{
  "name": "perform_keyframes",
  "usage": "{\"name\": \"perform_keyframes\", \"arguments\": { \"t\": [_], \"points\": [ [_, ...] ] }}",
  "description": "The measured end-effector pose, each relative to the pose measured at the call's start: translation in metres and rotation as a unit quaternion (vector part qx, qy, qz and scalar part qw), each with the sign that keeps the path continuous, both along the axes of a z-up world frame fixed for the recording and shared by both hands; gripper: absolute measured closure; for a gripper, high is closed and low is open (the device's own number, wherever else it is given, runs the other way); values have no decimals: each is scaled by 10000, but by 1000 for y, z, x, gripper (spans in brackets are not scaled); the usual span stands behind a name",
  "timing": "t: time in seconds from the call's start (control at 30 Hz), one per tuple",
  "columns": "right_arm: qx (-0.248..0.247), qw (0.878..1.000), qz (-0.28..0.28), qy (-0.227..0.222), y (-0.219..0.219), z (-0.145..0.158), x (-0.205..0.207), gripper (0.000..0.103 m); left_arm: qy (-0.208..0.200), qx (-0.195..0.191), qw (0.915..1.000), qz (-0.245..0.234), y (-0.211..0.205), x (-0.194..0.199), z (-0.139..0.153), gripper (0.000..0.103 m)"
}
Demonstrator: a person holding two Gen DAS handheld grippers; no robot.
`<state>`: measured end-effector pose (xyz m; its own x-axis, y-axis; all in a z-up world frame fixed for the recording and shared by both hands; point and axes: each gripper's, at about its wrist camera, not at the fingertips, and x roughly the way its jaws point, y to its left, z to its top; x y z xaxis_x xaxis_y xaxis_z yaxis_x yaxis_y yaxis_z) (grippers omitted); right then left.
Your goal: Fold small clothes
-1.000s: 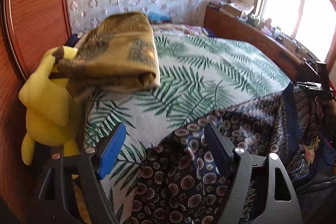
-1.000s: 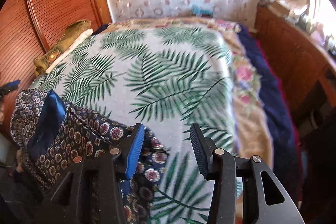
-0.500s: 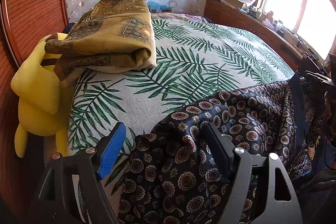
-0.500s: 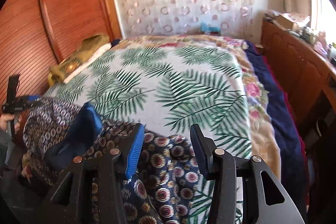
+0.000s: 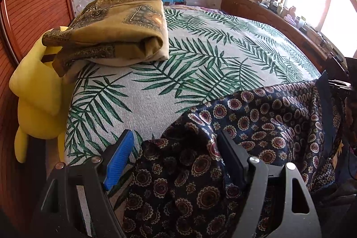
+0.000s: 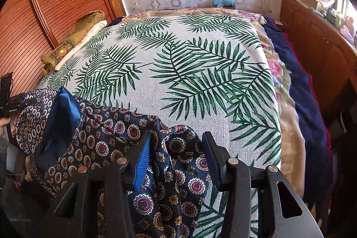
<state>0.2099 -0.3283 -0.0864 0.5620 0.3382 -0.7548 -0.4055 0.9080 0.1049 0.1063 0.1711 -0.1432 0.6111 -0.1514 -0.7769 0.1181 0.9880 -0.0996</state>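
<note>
A dark navy garment with round medallion print lies bunched over the near edge of the bed; it also shows in the right wrist view with a plain blue lining turned out at its left. My left gripper is open, its jaws wide apart, with the garment's left end lying between them. My right gripper is open too, jaws wide, with the garment's right end bunched between them. Neither gripper pinches the cloth.
The bed has a white palm-leaf cover. A folded olive-gold cloth sits at the far left of the bed, also in the right wrist view. A yellow plush hangs beside it. Wooden panelling is left; a wooden sideboard right.
Both grippers have come lower and closer over the bed edge. The navy garment now lies further in between both pairs of jaws. Both grippers stay open.
</note>
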Motion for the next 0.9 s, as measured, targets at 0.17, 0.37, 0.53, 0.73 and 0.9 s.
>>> {"name": "perform_keyframes", "arguments": {
  "t": [0.17, 0.37, 0.53, 0.73, 0.9],
  "points": [
    [-122, 9999, 48, 24, 10, -7, 8, 56, -25, 56, 10000, 33, -4, 2, 0, 26],
    [-269, 9991, 323, 93, 19, -8, 5, 84, -164, -24, 9998, -62, -7, 1, 1, 56],
    [-279, 9985, 477, -23, 26, -1, -7, 95, -307, -346, 9987, -225, -9, -9, 8, 95],
    [-87, 9942, 570, -912, 16, 66, -51, 96, -1042, -778, 9914, -124, -2, -44, 63, 96],
    [-45, 9818, 613, -1795, 10, 150, -92, 96, -2061, -806, 9750, -189, -3, -77, 151, 96]
  ]
}}
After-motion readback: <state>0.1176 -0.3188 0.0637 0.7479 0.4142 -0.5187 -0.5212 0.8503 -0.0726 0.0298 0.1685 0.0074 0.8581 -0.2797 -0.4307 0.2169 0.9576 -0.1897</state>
